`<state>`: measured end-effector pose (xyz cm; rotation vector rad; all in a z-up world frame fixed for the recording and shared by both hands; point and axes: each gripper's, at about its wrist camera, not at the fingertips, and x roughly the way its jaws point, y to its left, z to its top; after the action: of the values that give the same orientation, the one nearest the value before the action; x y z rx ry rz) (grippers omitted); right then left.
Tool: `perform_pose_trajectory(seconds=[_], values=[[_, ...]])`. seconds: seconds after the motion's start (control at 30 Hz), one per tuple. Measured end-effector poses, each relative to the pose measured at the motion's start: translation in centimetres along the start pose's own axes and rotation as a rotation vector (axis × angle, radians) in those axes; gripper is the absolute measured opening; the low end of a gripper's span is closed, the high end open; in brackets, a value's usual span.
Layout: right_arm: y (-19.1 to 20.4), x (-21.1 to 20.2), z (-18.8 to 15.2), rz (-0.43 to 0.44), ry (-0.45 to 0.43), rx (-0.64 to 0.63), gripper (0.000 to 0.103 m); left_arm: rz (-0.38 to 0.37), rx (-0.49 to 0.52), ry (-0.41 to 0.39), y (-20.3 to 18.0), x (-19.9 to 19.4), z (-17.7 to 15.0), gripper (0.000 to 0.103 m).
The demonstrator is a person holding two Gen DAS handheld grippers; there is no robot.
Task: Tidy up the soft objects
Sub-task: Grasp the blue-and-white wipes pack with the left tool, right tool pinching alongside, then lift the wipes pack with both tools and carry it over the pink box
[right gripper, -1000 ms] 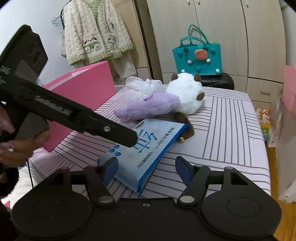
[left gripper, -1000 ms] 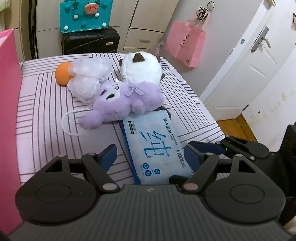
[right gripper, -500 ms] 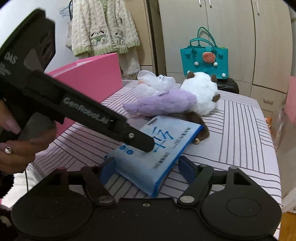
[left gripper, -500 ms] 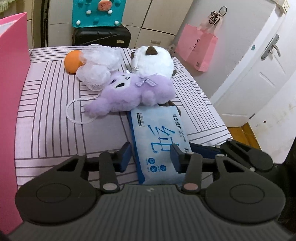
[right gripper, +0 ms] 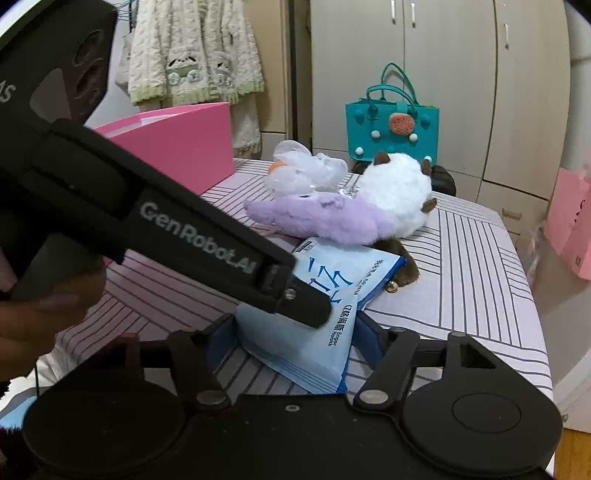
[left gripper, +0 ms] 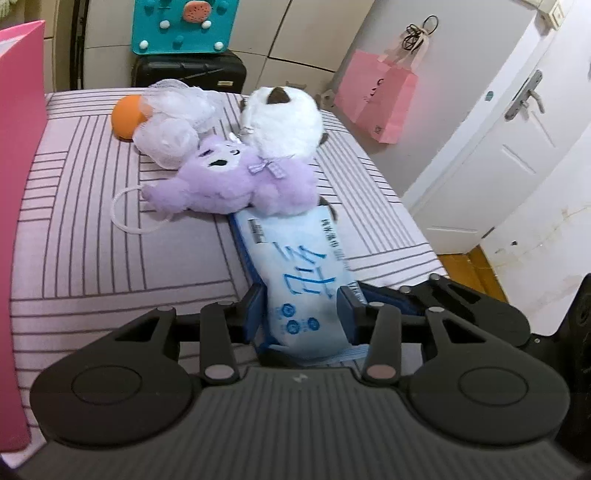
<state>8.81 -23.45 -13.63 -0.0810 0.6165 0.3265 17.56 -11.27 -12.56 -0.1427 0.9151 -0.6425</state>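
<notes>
A light-blue wet-wipes pack [left gripper: 295, 266] lies on the striped cloth, its far end under a purple plush [left gripper: 236, 181]. My left gripper [left gripper: 301, 306] is shut on the pack's near end; its jaws are still closing and the pack bulges between the pads. In the right wrist view a left finger [right gripper: 295, 295] crosses over the pack [right gripper: 332, 280]. My right gripper [right gripper: 295, 332] straddles the pack's near corner; its jaws are closing, and the pads stand at its sides without visibly pressing. Behind lie a white plush [left gripper: 284, 118], a white mesh pouf [left gripper: 170, 125] and an orange ball [left gripper: 127, 116].
A pink box [left gripper: 18, 184] stands along the left edge of the striped surface [left gripper: 92, 240]. A teal bag [left gripper: 184, 26] sits on a black suitcase [left gripper: 188, 72] behind. A pink paper bag [left gripper: 376, 99] hangs near the white door [left gripper: 498, 147] at right.
The left jaws have come together onto the wipes pack, which now bulges between them. The right gripper has moved in, so the pack's near corner sits between its fingers.
</notes>
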Motion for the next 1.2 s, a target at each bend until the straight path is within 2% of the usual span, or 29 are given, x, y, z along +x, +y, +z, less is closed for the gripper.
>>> perform_pose_trajectory(seconds=[0.37,0.67,0.77,0.9,1.2], values=[[1.4,-1.9,-0.3,0.004,0.006,0.050,0.069,-0.010,0.034,0.002,-1.2,-2.0,-1.5,0.041],[3.3,-4.3,1.0,0.042,-0.007,0.049,0.069,-0.001,0.097,0.013,-1.6,-6.1,-1.5,0.041],[4.4,-5.2,2.0,0.058,-0.011,-0.012,0.069,0.001,0.114,0.005,-1.5,-8.0,-1.3,0.041],[5.2,-6.3,4.1,0.122,-0.016,-0.030,0.069,0.002,0.122,-0.012,-1.2,-11.0,-0.8,0.041],[9.4,-8.1,9.7,0.161,-0.087,-0.205,0.069,0.057,0.153,-0.117,-0.4,-18.4,1.2,0.041]])
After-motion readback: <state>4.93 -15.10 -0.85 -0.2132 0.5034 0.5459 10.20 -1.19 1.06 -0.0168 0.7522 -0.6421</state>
